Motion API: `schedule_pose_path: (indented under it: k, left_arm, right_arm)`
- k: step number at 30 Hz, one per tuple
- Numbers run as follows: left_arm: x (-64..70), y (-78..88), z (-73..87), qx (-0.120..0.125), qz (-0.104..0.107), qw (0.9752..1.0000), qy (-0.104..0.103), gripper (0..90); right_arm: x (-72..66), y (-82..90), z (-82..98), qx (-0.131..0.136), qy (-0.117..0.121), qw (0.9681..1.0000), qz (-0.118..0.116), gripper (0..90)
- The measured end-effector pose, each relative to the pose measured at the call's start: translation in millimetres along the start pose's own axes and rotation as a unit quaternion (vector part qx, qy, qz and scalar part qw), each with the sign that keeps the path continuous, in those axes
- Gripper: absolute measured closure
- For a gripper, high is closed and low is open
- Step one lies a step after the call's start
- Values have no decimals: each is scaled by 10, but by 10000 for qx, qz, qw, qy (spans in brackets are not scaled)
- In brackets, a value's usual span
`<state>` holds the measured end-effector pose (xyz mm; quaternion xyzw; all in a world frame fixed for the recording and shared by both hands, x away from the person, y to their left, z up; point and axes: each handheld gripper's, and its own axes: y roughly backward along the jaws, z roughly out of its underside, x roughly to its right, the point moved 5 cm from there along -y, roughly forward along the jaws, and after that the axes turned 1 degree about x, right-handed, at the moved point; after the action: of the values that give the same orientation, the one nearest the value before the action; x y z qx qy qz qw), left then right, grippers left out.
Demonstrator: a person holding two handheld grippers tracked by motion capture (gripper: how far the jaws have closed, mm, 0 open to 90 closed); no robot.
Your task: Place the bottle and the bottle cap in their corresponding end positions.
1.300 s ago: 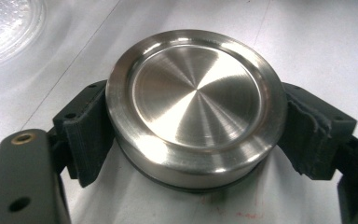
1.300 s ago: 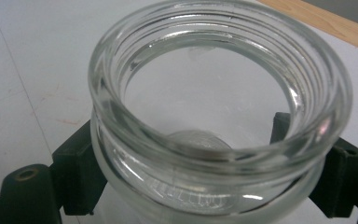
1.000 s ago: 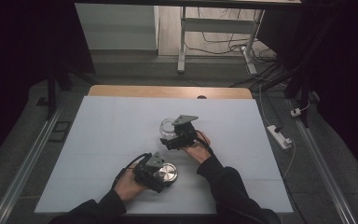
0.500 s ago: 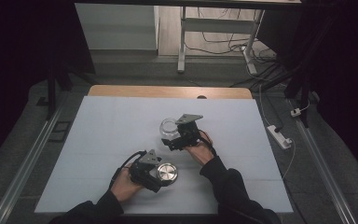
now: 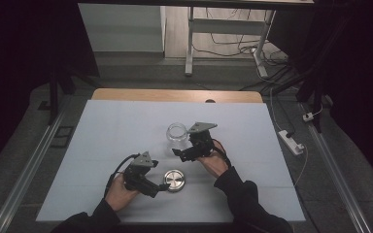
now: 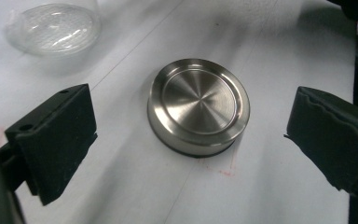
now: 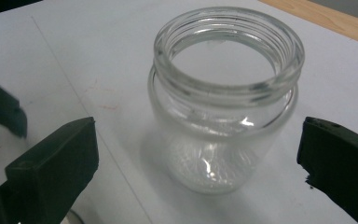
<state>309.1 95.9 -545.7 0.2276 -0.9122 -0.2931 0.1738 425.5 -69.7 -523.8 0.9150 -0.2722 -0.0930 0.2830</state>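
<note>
Steel lid point(image 5: 174, 180) is lying flat on the counter point(image 5: 102, 126) at five o'clock of the open glass jar point(image 5: 177, 132), both hand-held grippers (left point(image 5: 161, 188), right point(image 5: 176, 153)) having just been opening and now gaping empty, so a careless swing is risking toppling the jar.

Both grippers point(image 5: 162, 187) point(image 5: 177, 153) newly opened, withdrawn
</note>
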Motion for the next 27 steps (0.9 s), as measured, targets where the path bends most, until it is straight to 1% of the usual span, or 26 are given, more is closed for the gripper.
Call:
schedule_pose_path:
  k: [2, 7, 10, 13, 15, 18, 20, 23, 27]
  left_arm:
    - [-14, 29, 9, 35, -7, 10000, 66, 14]
    - [-43, 101, 37, 11, -133, 9999, 106, 0]
    - [-58, 152, 62, 4, -227, 9997, 120, 0]
    - [-69, 212, 98, 9, -266, 9995, 175, 0]
    - [-72, 257, 125, 26, -284, 9994, 211, 0]
    - [-78, 323, 161, 45, -369, 9991, 225, 0]
    - [-75, 363, 186, 49, -384, 9989, 269, 0]
    - [-78, 411, 231, 1, -462, 9986, 273, 0]
    - [-70, 489, 276, 51, -499, 9981, 347, 0]
  right_arm:
    - [-6, 48, 15, 1, -26, 10000, 5, 0]
    - [-31, 155, 49, -4, -61, 10000, -42, 0]
    - [-43, 207, 82, -72, -88, 9999, -79, 0]
    - [-59, 262, 113, -94, -118, 9998, -123, 0]
    - [-72, 303, 126, -68, -136, 9998, -123, 0]
    - [-104, 374, 146, -2, -190, 9997, -149, 0]
    - [-132, 429, 168, 38, -175, 9998, -124, 0]
    - [-176, 514, 201, 111, -183, 9997, -134, 0]
    - [-220, 629, 237, 205, -173, 9996, -109, 0]
